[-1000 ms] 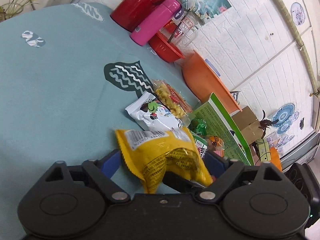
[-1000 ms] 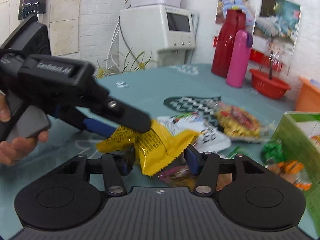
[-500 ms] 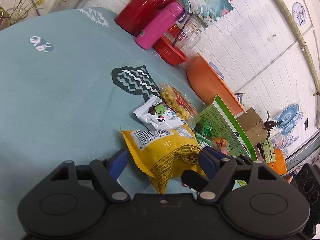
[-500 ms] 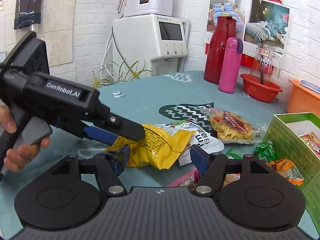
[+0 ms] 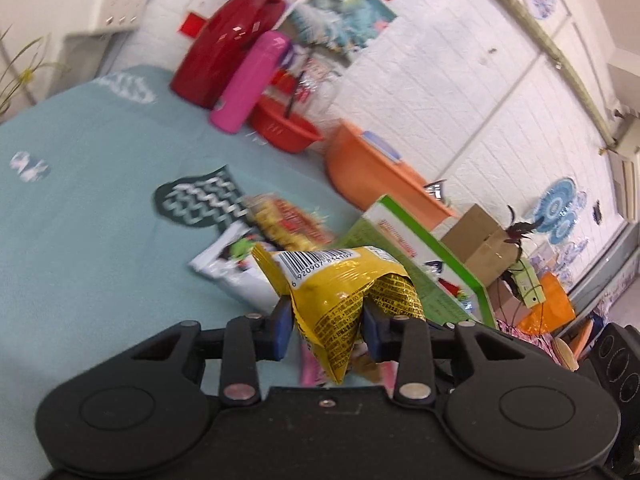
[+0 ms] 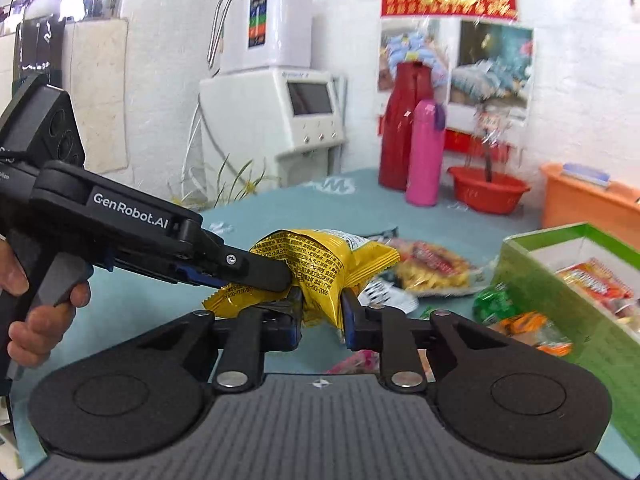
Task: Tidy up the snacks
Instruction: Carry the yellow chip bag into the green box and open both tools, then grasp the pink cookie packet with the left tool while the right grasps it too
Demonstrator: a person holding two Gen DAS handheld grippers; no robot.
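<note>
A table covered with a teal cloth (image 6: 256,216) carries everything. At its far edge, near the white brick wall, stand a tall dark red plastic jug (image 6: 402,128) and a pink cylindrical flask (image 6: 426,152) just beside it, then a red round plastic basin (image 6: 490,194) and an orange plastic tub (image 6: 588,204) toward the right far corner. At the right edge of the table lies an open green cardboard box (image 6: 532,264) with some snack packs inside it.

Near the middle of the table, just left of the box, lie a clear pack of yellow snacks with a red label (image 6: 434,266) and a white snack pack with black print (image 5: 230,270), which touch each other.

The crinkled yellow foil snack bag (image 6: 320,268) is lifted above the cloth, in front of these packs and left of the box. Both grippers hold it. The left gripper (image 5: 325,322) has its blue-padded fingers (image 5: 280,326) pressed on the lower part of the bag, with the barcode end up. The right gripper (image 6: 320,316) also has its fingers closed on the bag from below, and in the right wrist view the left gripper comes from the left side and pinches the same bag.
</note>
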